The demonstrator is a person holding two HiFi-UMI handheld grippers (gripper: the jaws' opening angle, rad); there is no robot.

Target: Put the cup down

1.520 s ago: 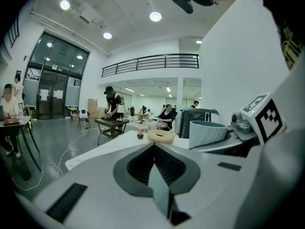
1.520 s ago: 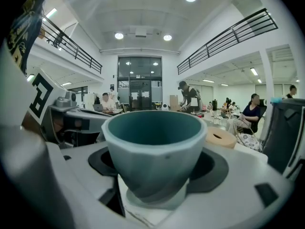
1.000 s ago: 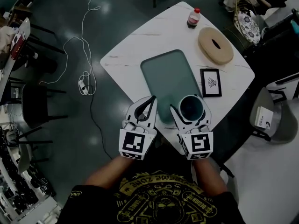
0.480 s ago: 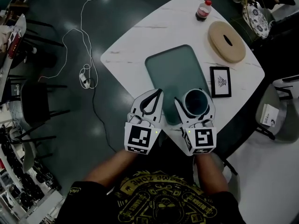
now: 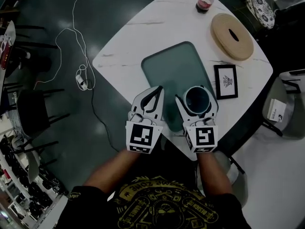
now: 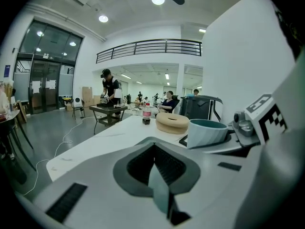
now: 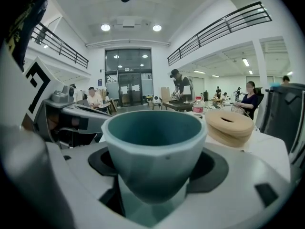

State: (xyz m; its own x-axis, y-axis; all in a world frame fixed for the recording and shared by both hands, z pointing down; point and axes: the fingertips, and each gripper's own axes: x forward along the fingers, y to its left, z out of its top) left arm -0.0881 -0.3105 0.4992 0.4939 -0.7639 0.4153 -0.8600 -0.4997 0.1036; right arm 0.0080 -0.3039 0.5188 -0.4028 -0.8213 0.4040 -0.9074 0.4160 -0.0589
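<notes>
left gripper (image 5: 158, 90): your fingers are clenched tip to tip with nothing in them; it hangs over the near edge of the tabletop (image 5: 138, 37), just beside your right one
tray (image 5: 171, 66): teal, flat on the tabletop, bare; its near end lies under your two grippers
cup (image 7: 155, 147): teal, upright, empty, mouth up; it sits over the tray's near right corner; i cannot tell whether its base touches anything
right gripper (image 5: 196, 104): your fingers stand wide and grasp the cup round its lower wall, one on each side
picture frame (image 5: 225, 81): small, just right of the tray and near the cup; keep clear of it
step in hand: bringing the cup to its landing spot; by my reading it is not yet set down
next move: lower it level until the base rests on the tray; only then release the fingers and draw straight back, so you don't tip it
</notes>
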